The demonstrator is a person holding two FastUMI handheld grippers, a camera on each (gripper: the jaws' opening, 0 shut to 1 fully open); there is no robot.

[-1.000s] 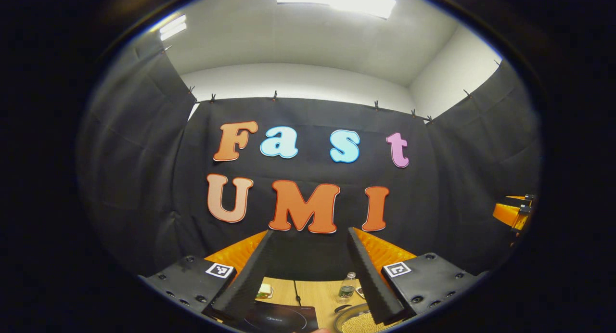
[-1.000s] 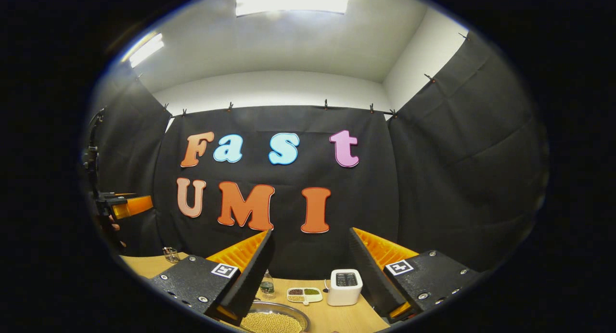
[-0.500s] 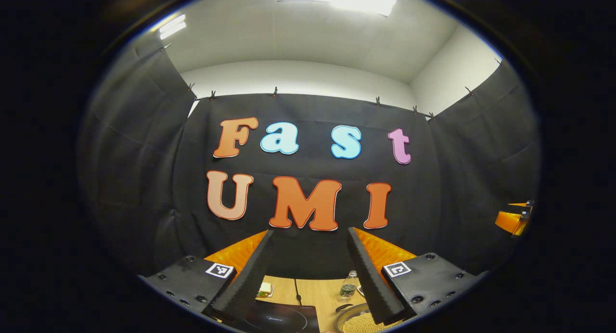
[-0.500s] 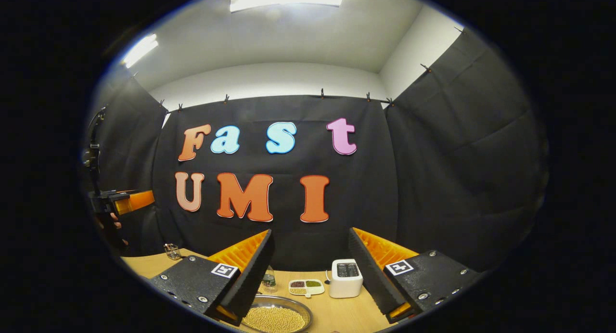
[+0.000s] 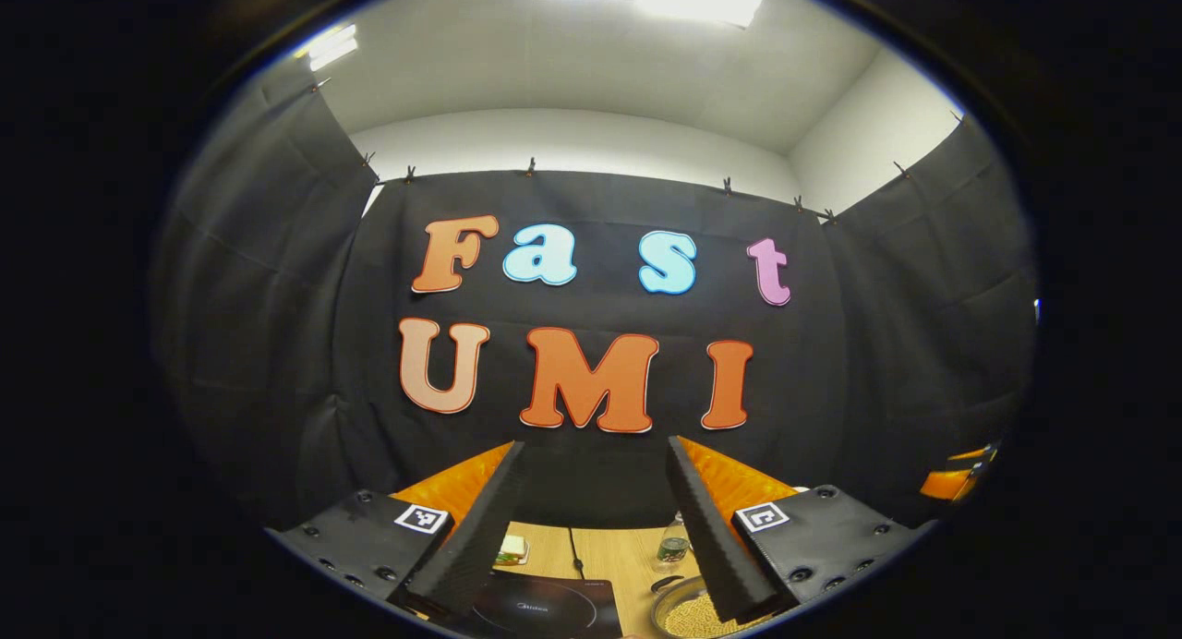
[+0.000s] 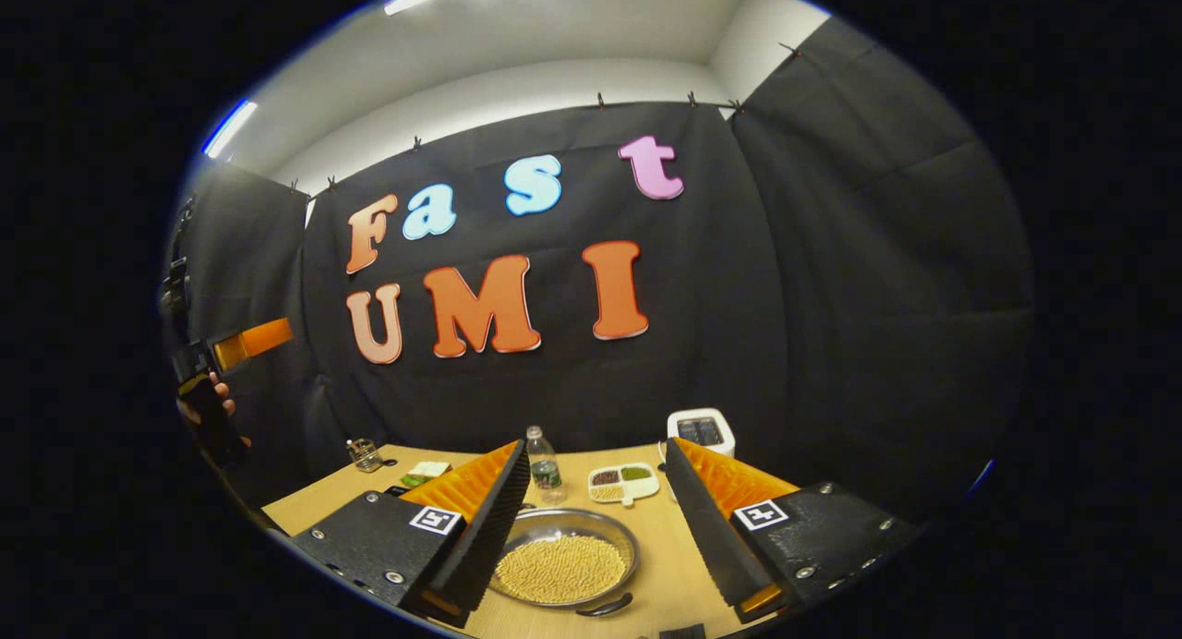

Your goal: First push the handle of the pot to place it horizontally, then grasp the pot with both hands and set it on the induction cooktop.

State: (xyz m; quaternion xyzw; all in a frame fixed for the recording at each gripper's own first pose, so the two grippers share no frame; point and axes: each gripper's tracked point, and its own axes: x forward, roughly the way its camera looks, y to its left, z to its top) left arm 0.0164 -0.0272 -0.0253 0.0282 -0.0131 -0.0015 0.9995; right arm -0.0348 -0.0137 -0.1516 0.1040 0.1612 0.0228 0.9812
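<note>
My left gripper (image 5: pixel 591 528) holds its fingers spread on nothing, high above the induction cooktop (image 5: pixel 545 609) at the tabletop's (image 5: pixel 605 556) near edge. The right gripper (image 6: pixel 596 528) is likewise parted and empty, with open air down to the bean-filled pot (image 6: pixel 565 568), its handle (image 6: pixel 605 606) toward me.

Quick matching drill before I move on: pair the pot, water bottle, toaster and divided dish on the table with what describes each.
Things:
1. pot
2. water bottle
3. toaster
4. divided dish

Descriptions:
A. white, by the back cloth
B. clear, upright behind the pot
C. holds pale grains
D. small compartments, dark and green fillings

Pairs: 1-C, 2-B, 3-A, 4-D
</note>
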